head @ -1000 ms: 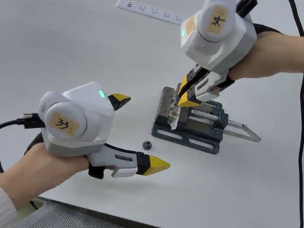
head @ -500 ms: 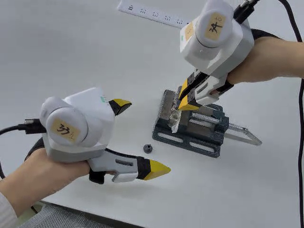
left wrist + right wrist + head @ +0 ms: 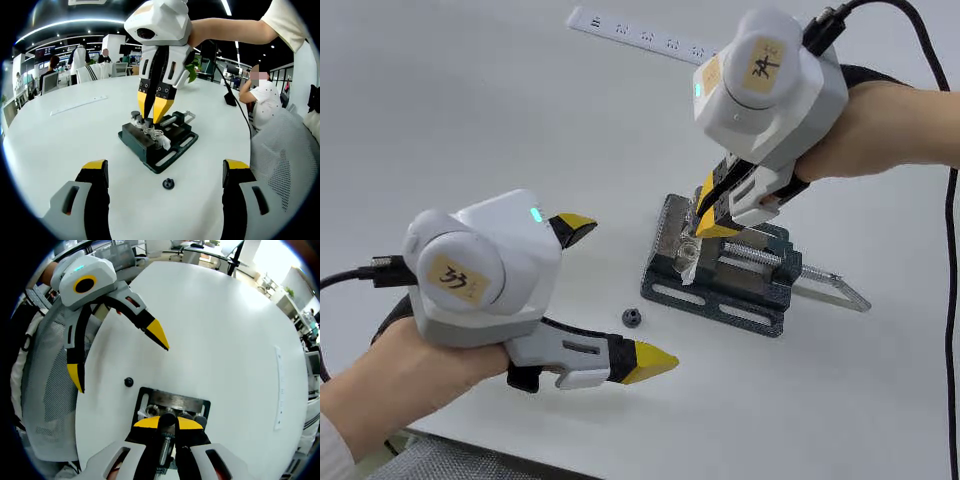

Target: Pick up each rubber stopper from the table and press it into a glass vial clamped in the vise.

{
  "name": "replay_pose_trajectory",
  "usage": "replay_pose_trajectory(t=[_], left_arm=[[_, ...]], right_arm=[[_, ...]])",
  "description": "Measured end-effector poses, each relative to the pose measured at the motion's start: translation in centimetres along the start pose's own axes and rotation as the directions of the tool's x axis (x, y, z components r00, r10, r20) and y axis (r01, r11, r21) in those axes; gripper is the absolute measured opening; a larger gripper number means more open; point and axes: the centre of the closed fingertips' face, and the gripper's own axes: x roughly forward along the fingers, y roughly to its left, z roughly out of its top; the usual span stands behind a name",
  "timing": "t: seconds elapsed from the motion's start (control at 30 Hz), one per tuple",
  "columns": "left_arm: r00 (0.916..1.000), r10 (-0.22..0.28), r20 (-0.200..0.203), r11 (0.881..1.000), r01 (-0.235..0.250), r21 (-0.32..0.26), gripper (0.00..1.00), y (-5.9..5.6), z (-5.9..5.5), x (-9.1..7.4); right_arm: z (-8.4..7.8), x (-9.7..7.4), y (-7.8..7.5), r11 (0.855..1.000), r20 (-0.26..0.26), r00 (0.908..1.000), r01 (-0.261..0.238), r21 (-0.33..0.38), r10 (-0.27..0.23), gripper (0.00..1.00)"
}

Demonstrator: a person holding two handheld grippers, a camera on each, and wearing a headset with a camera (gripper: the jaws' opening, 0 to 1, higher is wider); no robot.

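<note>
The left gripper hovers at the near left over the tabletop, its jaws spread wide with nothing between them. A loose stopper lies on the tabletop just left of the vise. The right gripper hangs just above the vials clamped there, jaws pinched together.

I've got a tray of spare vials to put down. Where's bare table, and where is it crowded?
Bare: the wide stretch of table between the power strip and the left gripper; also the near-right area in front of the vise. Crowded: around the vise, with the right gripper over it and the rubber stopper beside it.
</note>
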Motion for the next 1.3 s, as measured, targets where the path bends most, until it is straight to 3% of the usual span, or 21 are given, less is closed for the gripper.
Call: replay_pose_trajectory(t=[0.37,0.83,1.03,1.3], left_arm=[[1.0000,0.000,0.002,1.000,0.000,-0.004,0.94,-0.03,-0.01,0.08],[1.0000,0.000,0.007,1.000,0.000,0.002,0.93,0.12,0.14,0.12],[1.0000,0.001,0.006,1.000,-0.001,-0.003,0.93,0.10,0.09,0.08],[1.0000,0.005,0.007,1.000,-0.005,-0.001,0.92,0.22,0.20,0.00]], right_arm=[[0.20,0.04,0.16,0.999,-0.094,0.9956,-0.002,-0.033,-0.002,0.05],[0.25,0.19,0.04,1.000,-0.127,0.9918,0.000,-0.001,-0.001,0.04],[0.34,0.30,0.04,0.999,-0.139,0.9901,0.025,0.021,-0.022,0.04],[0.13,0.30,0.13,0.999,-0.111,0.9934,0.034,0.023,-0.031,0.05]])
